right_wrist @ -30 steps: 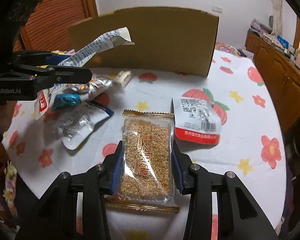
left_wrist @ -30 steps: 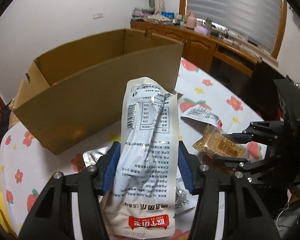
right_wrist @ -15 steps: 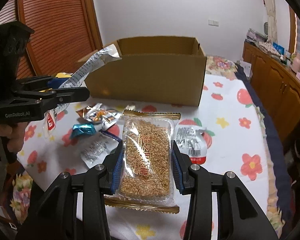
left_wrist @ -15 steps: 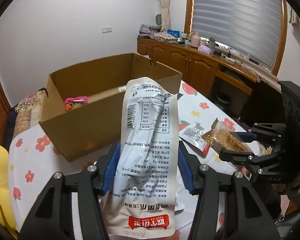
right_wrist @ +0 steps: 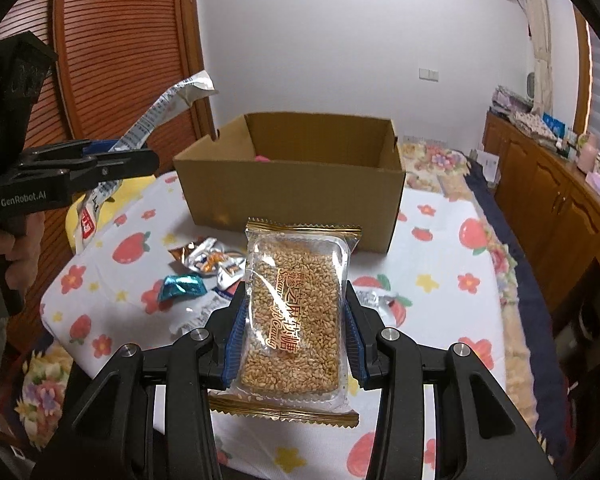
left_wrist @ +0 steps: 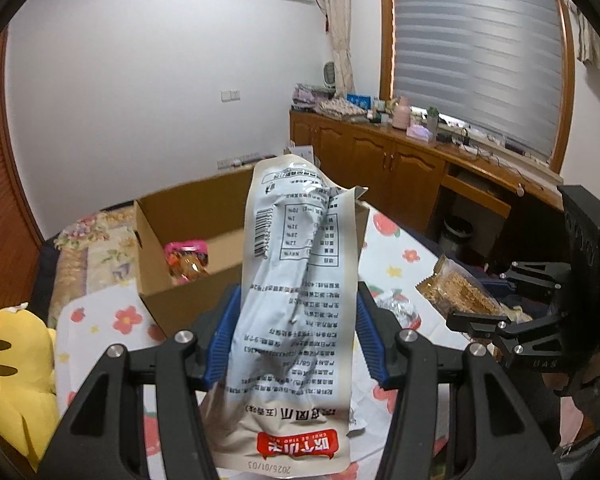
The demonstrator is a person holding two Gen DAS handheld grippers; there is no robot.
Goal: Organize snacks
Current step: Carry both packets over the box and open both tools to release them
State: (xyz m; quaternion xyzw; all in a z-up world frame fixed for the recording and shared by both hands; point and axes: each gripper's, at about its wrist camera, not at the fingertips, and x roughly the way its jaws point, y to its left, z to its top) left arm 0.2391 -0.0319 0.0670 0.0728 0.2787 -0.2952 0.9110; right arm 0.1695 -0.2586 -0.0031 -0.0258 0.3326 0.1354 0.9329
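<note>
My left gripper [left_wrist: 296,336] is shut on a long grey snack pouch [left_wrist: 300,304] with a red label at its near end, held up in the air. My right gripper [right_wrist: 294,332] is shut on a clear sesame candy pack [right_wrist: 296,312] with gold ends. An open cardboard box [right_wrist: 292,184] stands on the table beyond both; a pink-topped snack [left_wrist: 186,260] lies inside it. In the right wrist view the left gripper [right_wrist: 140,158] and the grey pouch [right_wrist: 156,116] show at the left, above the table. In the left wrist view the right gripper [left_wrist: 480,304] with the sesame pack [left_wrist: 456,292] shows at the right.
Loose snacks lie on the flowered tablecloth [right_wrist: 432,256]: a silver-orange packet [right_wrist: 212,258], a teal wrapper [right_wrist: 182,286], a white-red sachet [right_wrist: 376,300]. A yellow plush toy [left_wrist: 16,368] sits at the left table edge. Wooden cabinets [left_wrist: 400,164] line the right wall.
Both grippers have risen with their packs. The box now sits lower and farther in both views, and its inside with the pink snack has come into sight.
</note>
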